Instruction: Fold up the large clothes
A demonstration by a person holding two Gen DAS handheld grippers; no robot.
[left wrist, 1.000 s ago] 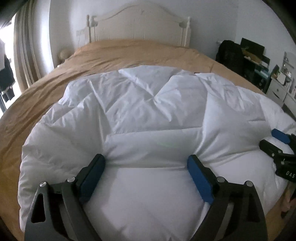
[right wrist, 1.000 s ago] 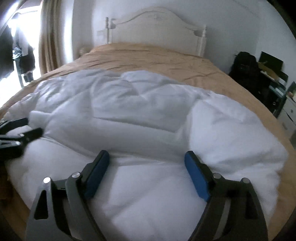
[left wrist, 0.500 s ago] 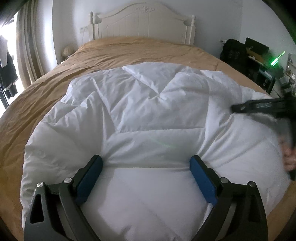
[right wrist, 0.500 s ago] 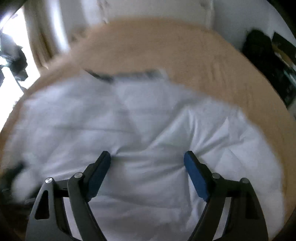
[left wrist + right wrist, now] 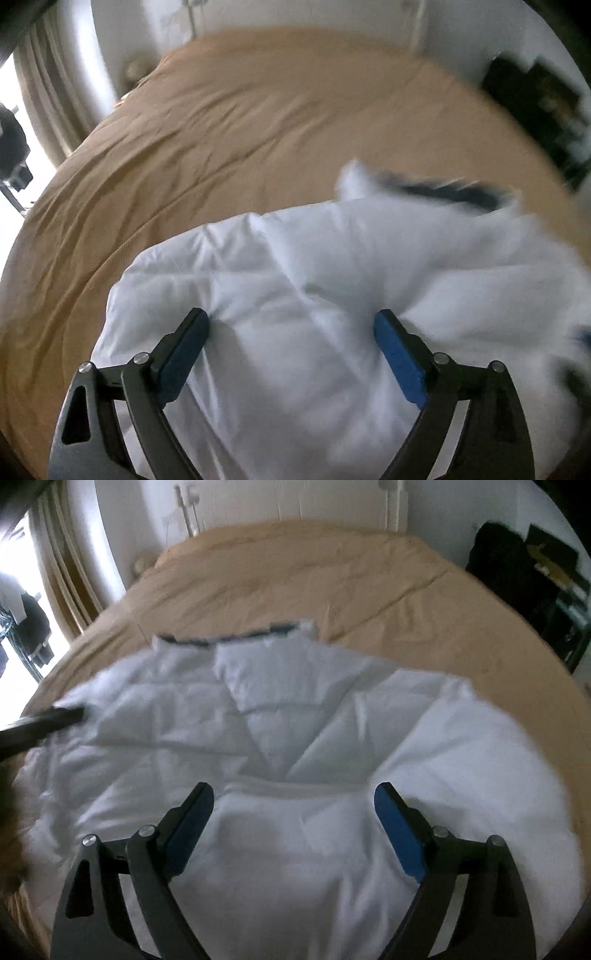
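Your white puffy garment (image 5: 332, 295) fills the lower middle and right of the left wrist view, lying on the tan bedspread (image 5: 221, 129), and it spreads across the whole lower half of the right wrist view (image 5: 314, 738); it is quilted, with stitched seams that meet in a V near the middle and soft creases running out from them, and parts of it are blurred. Along its far edge you can see a dark strip, blurred, at the upper right of the cloth in the left view and at its upper left in the right view; what that strip is cannot be told. Your left tongs (image 5: 291, 339) stand wide apart and have just been opening, with the white cloth bulging up between the blue pads, which touch its folds at their tips but do not clamp it. Your right tongs (image 5: 293, 812) are also spread wide and have just been opening, the cloth lying between and under them, unclamped. A dark bar, probably the other tool, enters at the left edge of the right view
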